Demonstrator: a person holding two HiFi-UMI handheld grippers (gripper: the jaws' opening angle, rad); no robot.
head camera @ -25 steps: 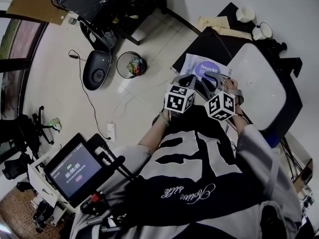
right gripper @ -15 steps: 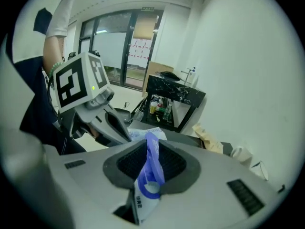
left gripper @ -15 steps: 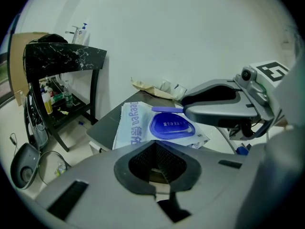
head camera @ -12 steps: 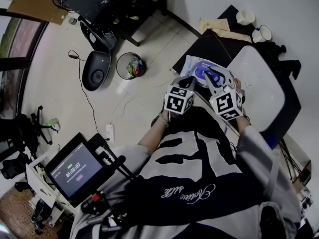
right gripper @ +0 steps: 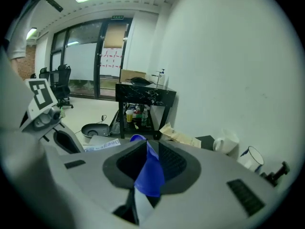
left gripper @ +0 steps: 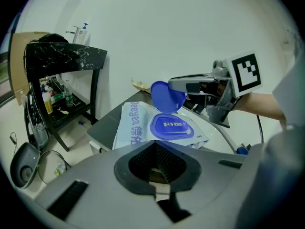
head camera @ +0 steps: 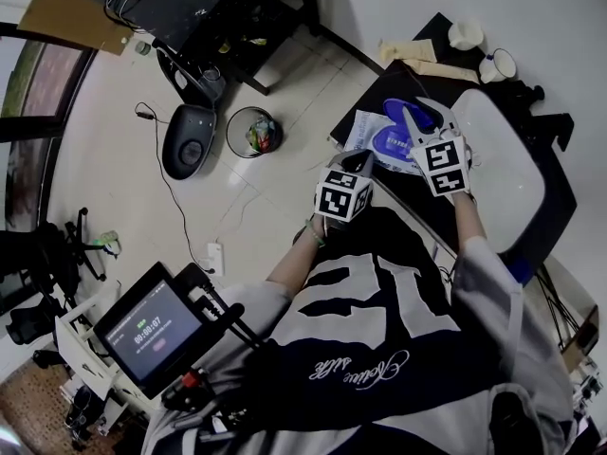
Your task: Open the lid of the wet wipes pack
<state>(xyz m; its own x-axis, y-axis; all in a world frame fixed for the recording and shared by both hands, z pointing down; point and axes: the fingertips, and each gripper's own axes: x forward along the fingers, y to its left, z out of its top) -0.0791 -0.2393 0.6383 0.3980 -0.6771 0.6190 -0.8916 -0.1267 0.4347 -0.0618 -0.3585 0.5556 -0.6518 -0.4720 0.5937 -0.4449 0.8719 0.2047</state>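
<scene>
Change since half a second ago: right tongs (head camera: 414, 121) have moved further out over the bench (head camera: 379, 88). The blue lid (head camera: 396, 112) that lay under them now stands raised off the pack.

Right tongs: pinching the blue lid (right gripper: 148, 173) edge-on between the two jaws. Seen from the left gripper view, the lid (left gripper: 167, 97) tilts up from its hinge at the tips of these tongs (left gripper: 183, 86).

Left tongs (head camera: 358, 164): jaws pressed together (left gripper: 157, 163), nothing between them.

Wet wipes pack (left gripper: 138, 128): white, flat on the near corner of the dark bench. Its blue oval collar (left gripper: 174, 126) is uncovered; no wipe can be made out in it. It lies just ahead of the left tongs, apart from them, and directly below the right tongs.

Containers: waste bin (head camera: 251, 129) on the floor beside the bench, holding mixed coloured rubbish. Two white mugs (right gripper: 226, 144) and (right gripper: 252, 157) stand at the far end of the bench; their contents cannot be made out.
</scene>
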